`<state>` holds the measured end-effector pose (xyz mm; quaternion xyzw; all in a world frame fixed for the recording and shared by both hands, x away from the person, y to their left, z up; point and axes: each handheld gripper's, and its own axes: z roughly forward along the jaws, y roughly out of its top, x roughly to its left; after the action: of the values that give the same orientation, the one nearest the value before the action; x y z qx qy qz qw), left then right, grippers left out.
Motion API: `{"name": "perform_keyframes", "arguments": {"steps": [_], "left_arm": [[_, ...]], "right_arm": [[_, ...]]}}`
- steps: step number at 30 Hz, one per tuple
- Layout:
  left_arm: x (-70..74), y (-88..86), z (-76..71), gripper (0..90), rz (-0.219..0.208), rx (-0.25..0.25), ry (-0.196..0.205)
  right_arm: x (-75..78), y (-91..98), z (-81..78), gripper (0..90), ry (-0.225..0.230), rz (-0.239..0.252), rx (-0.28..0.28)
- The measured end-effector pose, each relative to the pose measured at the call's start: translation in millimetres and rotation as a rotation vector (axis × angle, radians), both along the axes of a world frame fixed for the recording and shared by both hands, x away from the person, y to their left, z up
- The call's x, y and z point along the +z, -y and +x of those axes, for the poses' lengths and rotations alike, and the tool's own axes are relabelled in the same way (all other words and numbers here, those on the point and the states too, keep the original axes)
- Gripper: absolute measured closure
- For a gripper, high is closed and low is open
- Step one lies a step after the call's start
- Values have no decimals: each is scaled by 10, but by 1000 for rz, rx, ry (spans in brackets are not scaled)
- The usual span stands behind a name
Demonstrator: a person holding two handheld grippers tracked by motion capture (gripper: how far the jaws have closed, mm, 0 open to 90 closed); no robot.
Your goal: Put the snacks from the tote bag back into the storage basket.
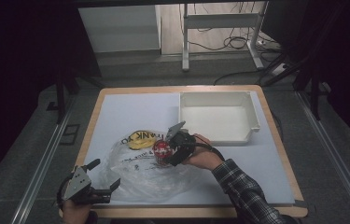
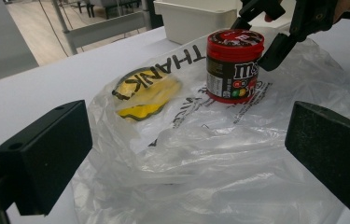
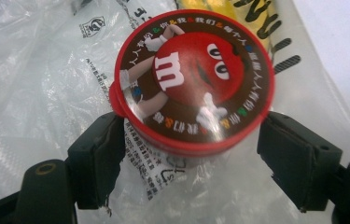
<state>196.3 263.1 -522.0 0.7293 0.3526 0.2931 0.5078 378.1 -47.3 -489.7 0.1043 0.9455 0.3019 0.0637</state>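
High view: the right gripper point(image 1: 165, 148) clamps a red candy tub point(image 1: 162, 151) standing on a clear plastic bag point(image 1: 149, 172) on the tabletop point(image 1: 130, 109). Left gripper view: its jaws gape, empty. Right gripper view: pads point(image 3: 95, 154) hold just beneath the lid, so the slick tub could slip.

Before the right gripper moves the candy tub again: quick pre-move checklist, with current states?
1. Right gripper jaws on both sides of the candy tub: ok.
2. Pads pressing the tub's wall: cannot tell; its lid overhangs them.
3. Tub upright, lid on: ok.
4. Tub standing on the plastic bag: ok.
5. Left gripper open at the bag's near edge, not gripping it: not ok if the bag must stay put.
6. White bin empty: ok.
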Motion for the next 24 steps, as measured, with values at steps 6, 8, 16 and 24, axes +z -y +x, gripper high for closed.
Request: {"name": "perform_keyframes", "arguments": {"steps": [6, 8, 16, 24], "left_arm": [[0, -1, -1, 7, -1, -1, 0], [0, 0, -1, 7, 0, -1, 1], [0, 0, -1, 7, 0, -2, 0], [0, 0, -1, 7, 1, -2, 0]], "right_arm": [[-42, -91, 22, 238, -6, -17, 11], [-59, -116, 32, 237, -2, -21, 14], [-121, -187, 53, 234, -2, -26, 14], [-162, -245, 61, 238, -6, -30, 13]]}}
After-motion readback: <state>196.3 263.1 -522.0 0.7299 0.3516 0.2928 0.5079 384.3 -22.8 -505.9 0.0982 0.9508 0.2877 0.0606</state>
